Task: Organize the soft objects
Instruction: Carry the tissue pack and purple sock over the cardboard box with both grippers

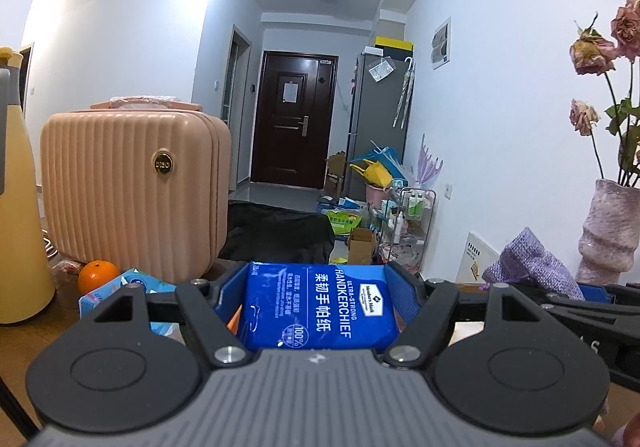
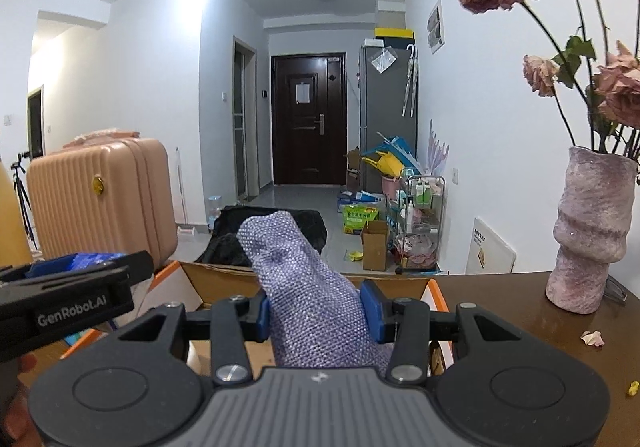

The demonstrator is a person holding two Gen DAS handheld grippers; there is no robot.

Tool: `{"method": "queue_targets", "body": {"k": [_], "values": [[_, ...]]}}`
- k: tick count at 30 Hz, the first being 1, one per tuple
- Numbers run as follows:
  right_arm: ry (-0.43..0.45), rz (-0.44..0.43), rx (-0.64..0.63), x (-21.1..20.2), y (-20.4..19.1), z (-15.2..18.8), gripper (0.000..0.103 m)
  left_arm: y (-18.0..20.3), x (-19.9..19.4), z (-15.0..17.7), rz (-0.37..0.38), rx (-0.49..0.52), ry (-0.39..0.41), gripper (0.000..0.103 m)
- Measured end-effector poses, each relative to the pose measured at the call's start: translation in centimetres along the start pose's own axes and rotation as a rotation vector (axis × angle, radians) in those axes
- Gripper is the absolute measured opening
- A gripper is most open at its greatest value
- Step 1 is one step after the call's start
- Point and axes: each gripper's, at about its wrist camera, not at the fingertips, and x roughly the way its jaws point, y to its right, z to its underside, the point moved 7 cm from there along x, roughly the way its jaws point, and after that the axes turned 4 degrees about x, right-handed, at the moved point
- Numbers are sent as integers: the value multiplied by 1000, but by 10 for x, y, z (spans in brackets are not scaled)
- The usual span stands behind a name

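Left gripper (image 1: 316, 311) jaws clenched on blue tissue pack (image 1: 316, 311), right gripper (image 2: 318, 311) jaws grasping purple cloth (image 2: 308, 287) over cardboard box (image 2: 224, 279)

The tissue pack (image 1: 316, 311) is wrapped in glossy blue plastic film with white print, pressed between the blue pads of the left tool (image 1: 316, 289), whose frame is matt black plastic with shiny metal screw heads. The purple cloth (image 2: 308, 287) in the right tool (image 2: 318, 313) is a coarse, open-weave knit with a rough texture. The cardboard box (image 2: 216, 279) is plain matt brown card. The table (image 2: 500, 311) is dark polished wood, reflective. The vase (image 2: 588, 231) looks rough, mottled pink and matt. The suitcase (image 1: 132, 187) is ribbed, smooth pink hard plastic.
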Motion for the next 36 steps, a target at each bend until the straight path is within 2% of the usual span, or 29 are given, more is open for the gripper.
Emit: {"method": "queue_targets", "body": {"k": [10, 23, 36], "values": [[-107, 39, -50, 34, -5, 8, 43, -10, 29, 2, -30, -2, -42, 74], [-146, 39, -62, 53, -10, 29, 44, -12, 54, 17, -49, 40, -86, 74], [-157, 32, -69, 62, -8, 32, 44, -9, 64, 31, -66, 70, -113, 74]]}}
